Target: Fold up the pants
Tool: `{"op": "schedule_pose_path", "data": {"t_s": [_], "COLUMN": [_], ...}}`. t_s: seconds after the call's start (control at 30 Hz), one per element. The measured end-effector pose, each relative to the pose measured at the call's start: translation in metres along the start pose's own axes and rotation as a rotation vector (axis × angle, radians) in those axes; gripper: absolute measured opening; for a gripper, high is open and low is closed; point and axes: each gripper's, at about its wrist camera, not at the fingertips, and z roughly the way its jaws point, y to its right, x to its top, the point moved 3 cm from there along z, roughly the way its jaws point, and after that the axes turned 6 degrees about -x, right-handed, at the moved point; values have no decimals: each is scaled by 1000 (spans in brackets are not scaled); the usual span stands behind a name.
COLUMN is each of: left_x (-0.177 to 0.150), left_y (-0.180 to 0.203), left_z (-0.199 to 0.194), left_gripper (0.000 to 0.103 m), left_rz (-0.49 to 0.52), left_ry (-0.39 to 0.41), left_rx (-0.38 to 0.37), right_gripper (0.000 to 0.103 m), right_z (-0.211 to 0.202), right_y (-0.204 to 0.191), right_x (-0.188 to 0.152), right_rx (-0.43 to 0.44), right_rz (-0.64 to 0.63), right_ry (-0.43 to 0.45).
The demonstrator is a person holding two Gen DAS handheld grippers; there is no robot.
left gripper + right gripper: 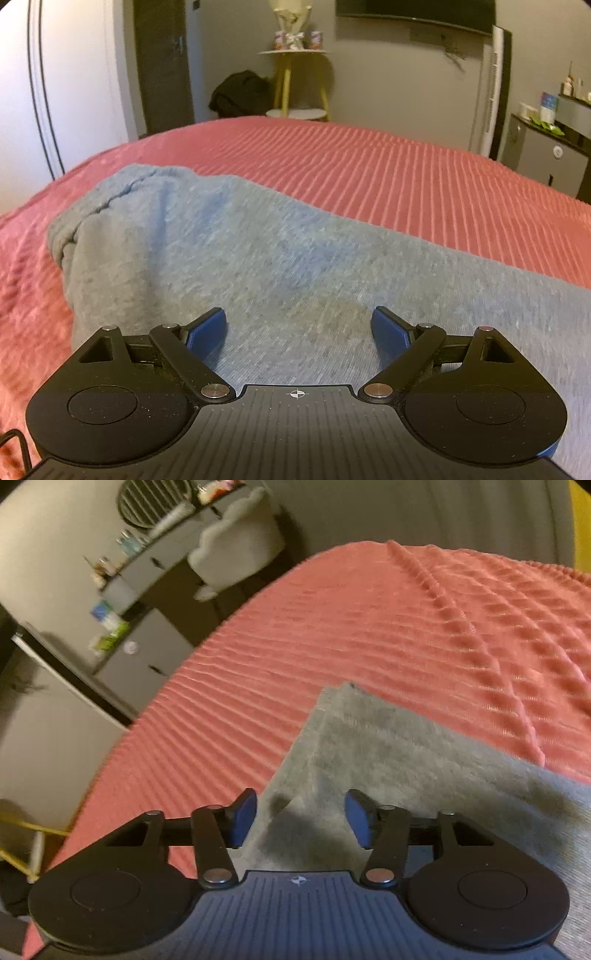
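Observation:
Grey pants [280, 254] lie on a pink ribbed bedspread [424, 177]. In the left wrist view their bunched end sits at the far left. My left gripper [298, 328] is open just above the fabric, blue pads wide apart, holding nothing. In the right wrist view a squared corner of the pants [388, 746] points away over the bedspread [369, 627]. My right gripper [300, 818] is open over the pants' left edge, empty; its shadow falls on the cloth.
A yellow-legged side table [295, 74] and a dark bag [240, 92] stand beyond the bed's far edge. Grey drawers [144, 664] and a chair [236, 554] stand left of the bed. A raised ridge [461, 620] runs across the bedspread.

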Motion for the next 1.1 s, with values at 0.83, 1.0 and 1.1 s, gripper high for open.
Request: {"op": "schedule_pose_path", "data": {"t_s": [0.83, 1.0, 1.1], "left_x": [-35, -33, -18], "left_y": [102, 94, 66], "left_z": [-38, -30, -15], "left_gripper": [90, 95, 96], "left_rz": [269, 312, 212], "left_ry": [-47, -11, -16], "left_rx": [-527, -393, -301], "right_gripper": [6, 25, 25], "right_z": [-66, -75, -74], "right_y": [-52, -97, -89], "right_x": [-137, -192, -191], "right_rx": [559, 596, 557], "right_rz": [-555, -906, -873], "right_ry": [-267, -185, -100]}}
